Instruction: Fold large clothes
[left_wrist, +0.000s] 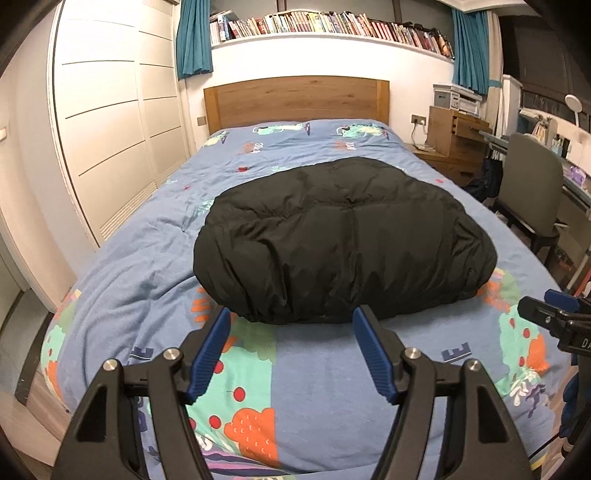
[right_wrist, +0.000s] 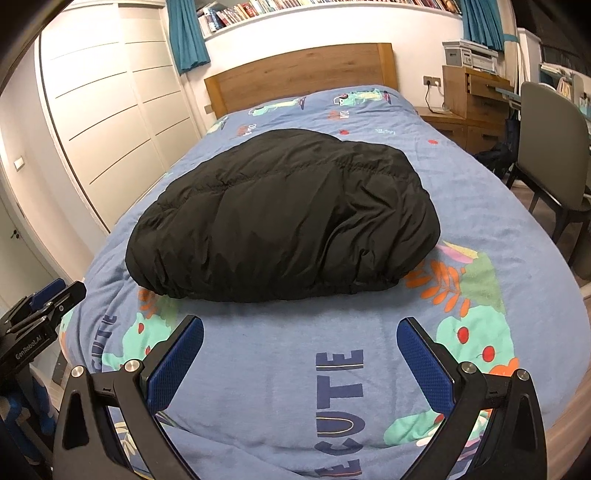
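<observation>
A black puffy jacket (left_wrist: 343, 240) lies folded in a thick bundle in the middle of the bed; it also shows in the right wrist view (right_wrist: 284, 218). My left gripper (left_wrist: 291, 321) is open and empty, just short of the bundle's near hem. My right gripper (right_wrist: 300, 328) is open and empty, a little back from the near hem, over the bedspread. The right gripper's tip (left_wrist: 546, 314) shows at the right edge of the left wrist view. The left gripper (right_wrist: 48, 302) shows at the left edge of the right wrist view.
The bed has a blue patterned bedspread (left_wrist: 317, 369) and a wooden headboard (left_wrist: 295, 98). White wardrobe doors (left_wrist: 110, 122) stand on the left. A grey chair (left_wrist: 528, 184), a desk and a wooden cabinet (left_wrist: 454, 136) stand on the right. A bookshelf (left_wrist: 332, 24) runs above the headboard.
</observation>
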